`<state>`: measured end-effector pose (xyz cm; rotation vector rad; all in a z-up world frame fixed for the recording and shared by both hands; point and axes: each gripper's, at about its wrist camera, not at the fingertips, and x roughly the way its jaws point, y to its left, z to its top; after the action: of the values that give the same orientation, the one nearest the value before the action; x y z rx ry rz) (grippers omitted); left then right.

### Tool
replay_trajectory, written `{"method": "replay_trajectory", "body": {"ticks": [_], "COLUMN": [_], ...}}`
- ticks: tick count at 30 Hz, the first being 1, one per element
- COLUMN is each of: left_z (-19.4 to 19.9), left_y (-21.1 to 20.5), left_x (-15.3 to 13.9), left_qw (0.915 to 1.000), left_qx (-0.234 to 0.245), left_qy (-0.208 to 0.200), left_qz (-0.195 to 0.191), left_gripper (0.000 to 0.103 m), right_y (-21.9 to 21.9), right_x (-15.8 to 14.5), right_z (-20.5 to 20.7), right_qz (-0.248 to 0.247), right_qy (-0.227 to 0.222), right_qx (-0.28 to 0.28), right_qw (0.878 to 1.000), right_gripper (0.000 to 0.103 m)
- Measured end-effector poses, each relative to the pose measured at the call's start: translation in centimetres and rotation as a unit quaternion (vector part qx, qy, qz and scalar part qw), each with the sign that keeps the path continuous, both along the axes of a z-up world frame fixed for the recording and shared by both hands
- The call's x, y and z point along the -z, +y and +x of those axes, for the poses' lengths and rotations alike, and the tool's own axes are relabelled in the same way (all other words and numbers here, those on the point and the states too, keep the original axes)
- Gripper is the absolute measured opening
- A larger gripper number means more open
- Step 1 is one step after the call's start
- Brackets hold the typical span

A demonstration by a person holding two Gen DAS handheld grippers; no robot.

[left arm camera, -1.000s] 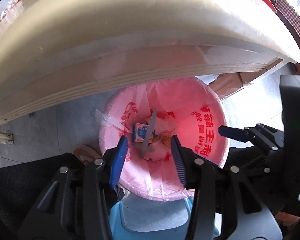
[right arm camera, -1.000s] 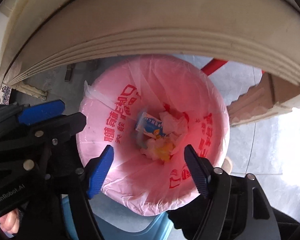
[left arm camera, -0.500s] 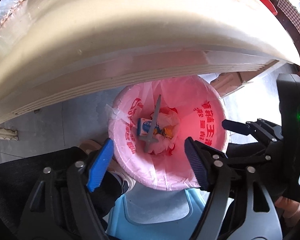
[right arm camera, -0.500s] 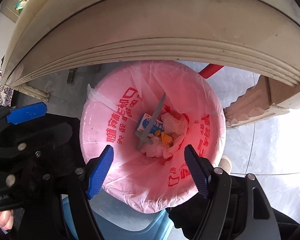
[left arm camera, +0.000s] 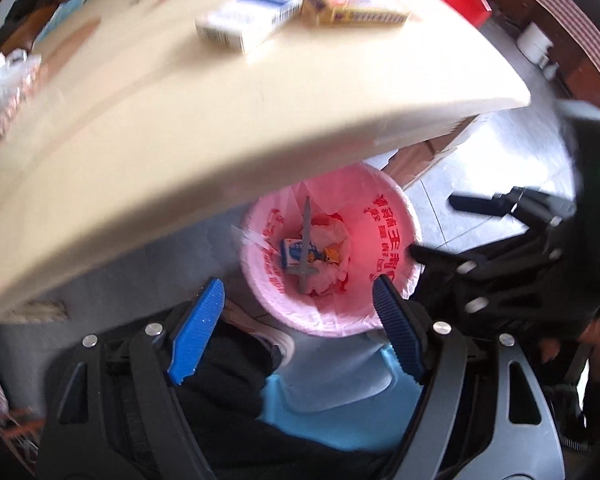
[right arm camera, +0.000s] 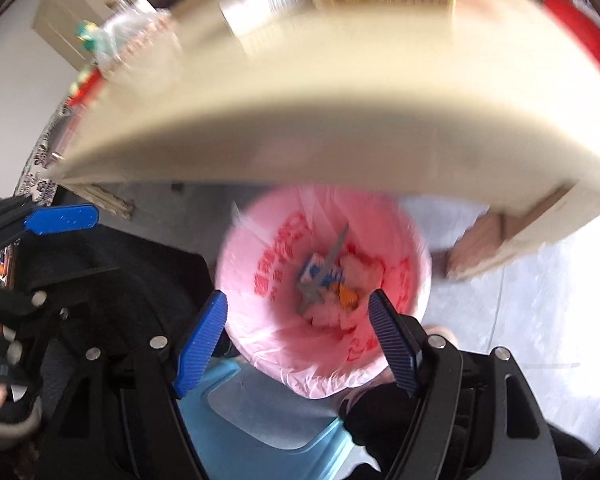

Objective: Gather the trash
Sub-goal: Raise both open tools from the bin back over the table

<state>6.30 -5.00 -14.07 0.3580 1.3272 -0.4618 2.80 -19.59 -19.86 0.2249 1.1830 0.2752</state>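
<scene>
Left gripper (left arm camera: 296, 308): jaws apart, just opened wider, nothing between the blue pads.
Right gripper (right arm camera: 298, 322): jaws apart, empty.
Bin: round pink-bagged trash bin (left arm camera: 396, 240), lower centre of both views, under the cream table (left arm camera: 220, 128) edge.
Trash: grey plastic toy sword (left arm camera: 305, 248) lying on a blue-and-white carton (left arm camera: 290, 251) and white crumpled paper (left arm camera: 334, 232) inside the bin.
Table: blue-and-white box (left arm camera: 248, 20) and yellow box (left arm camera: 352, 10), upper centre.

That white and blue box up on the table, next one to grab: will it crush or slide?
The white and blue box looks like thin cardboard, so probably light and crushable under a hard squeeze. It lies flat on the smooth tabletop, so it may slide rather than tip. The blur hides details.
</scene>
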Motion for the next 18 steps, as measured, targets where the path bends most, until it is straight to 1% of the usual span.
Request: {"method": "replay_trajectory", "body": {"ticks": [1,2,3,7,8,10,11,12,15,18], "left_z": [0.4,0.8,1.2,3.1,3.4,3.7,4.1,4.2,5.0,6.0], "left_y": [0.1,0.3,0.3,0.3,0.1,-0.6,-0.9,-1.2,-2.1,-3.0], "left_x": [-1.1,-2.5,-3.7,-8.6,-9.5,-11.3,-12.4,-13.1,-14.8,-15.6], "left_qw": [1.0000,0.9999,0.9998,0.9991,0.9986,0.9969,0.9958,0.9947,0.9897,0.9864], "left_qx": [0.006,0.014,0.021,0.041,0.051,0.078,0.089,0.100,0.140,0.159], "left_qy": [-0.001,-0.002,-0.004,-0.005,-0.007,-0.010,-0.019,-0.024,-0.029,-0.033], "left_qz": [0.004,0.007,0.005,-0.007,-0.009,-0.009,-0.005,-0.001,0.007,0.023], "left_gripper": [0.075,0.075,0.075,0.078,0.079,0.079,0.079,0.080,0.081,0.081], "right_y": [-0.4,-1.0,-1.5,-3.0,-3.1,-3.4,-3.5,-3.5,-3.0,-2.4], "right_x": [-1.3,-3.2,-4.6,-11.6,-12.7,-16.0,-17.7,-18.8,-22.0,-23.7], "right_z": [0.0,0.1,0.3,1.0,1.1,1.5,1.8,2.0,2.6,3.2], "right_qz": [0.001,-0.001,-0.005,-0.017,-0.018,-0.009,-0.004,-0.001,0.002,-0.018], "right_qy": [-0.010,-0.026,-0.037,-0.097,-0.104,-0.124,-0.133,-0.139,-0.157,-0.167], "right_qx": [-0.002,-0.004,-0.005,-0.024,-0.031,-0.059,-0.077,-0.089,-0.129,-0.157], "right_qw": [1.000,1.000,0.999,0.995,0.994,0.990,0.988,0.986,0.979,0.973], "right_gripper": [0.072,0.072,0.073,0.078,0.079,0.079,0.081,0.084,0.086,0.086]}}
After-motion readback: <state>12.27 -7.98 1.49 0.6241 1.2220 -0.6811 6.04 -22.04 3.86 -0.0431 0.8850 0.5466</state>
